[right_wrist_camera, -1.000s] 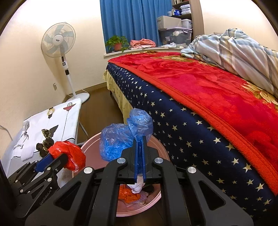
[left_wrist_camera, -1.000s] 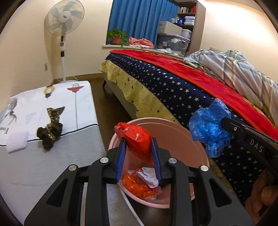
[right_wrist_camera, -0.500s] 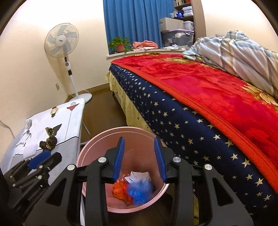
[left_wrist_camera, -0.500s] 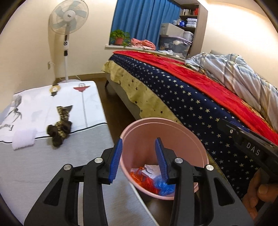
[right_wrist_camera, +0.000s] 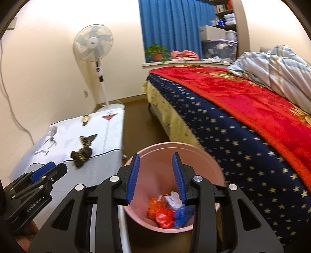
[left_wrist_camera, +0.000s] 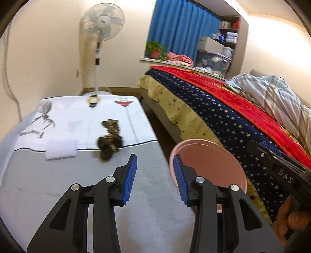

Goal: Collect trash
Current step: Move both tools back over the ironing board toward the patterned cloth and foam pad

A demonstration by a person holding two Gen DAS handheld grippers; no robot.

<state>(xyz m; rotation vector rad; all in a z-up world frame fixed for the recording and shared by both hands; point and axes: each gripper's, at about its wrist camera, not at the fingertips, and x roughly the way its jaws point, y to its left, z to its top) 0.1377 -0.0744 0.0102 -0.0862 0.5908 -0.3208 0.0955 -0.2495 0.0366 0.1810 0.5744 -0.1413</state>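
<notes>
- The bed (right_wrist_camera: 243,124) runs along your right; the worktop (left_wrist_camera: 136,194) sits to your left.
- The pink bin (right_wrist_camera: 202,155) stands between them, red, white and blue trash (right_wrist_camera: 171,210) inside.
- Your left claw (left_wrist_camera: 155,179) is apart over the worktop, empty.
- Your right claw (right_wrist_camera: 156,178) is apart above the bin, empty.

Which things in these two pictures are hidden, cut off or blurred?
- Bin bottom, left view: hidden by its own wall and the left gripper.
- Dark bundle on the table, both views: blurred, kind unclear.
- Hand, left view: cut by the edge.
- Shelf items: too small.
</notes>
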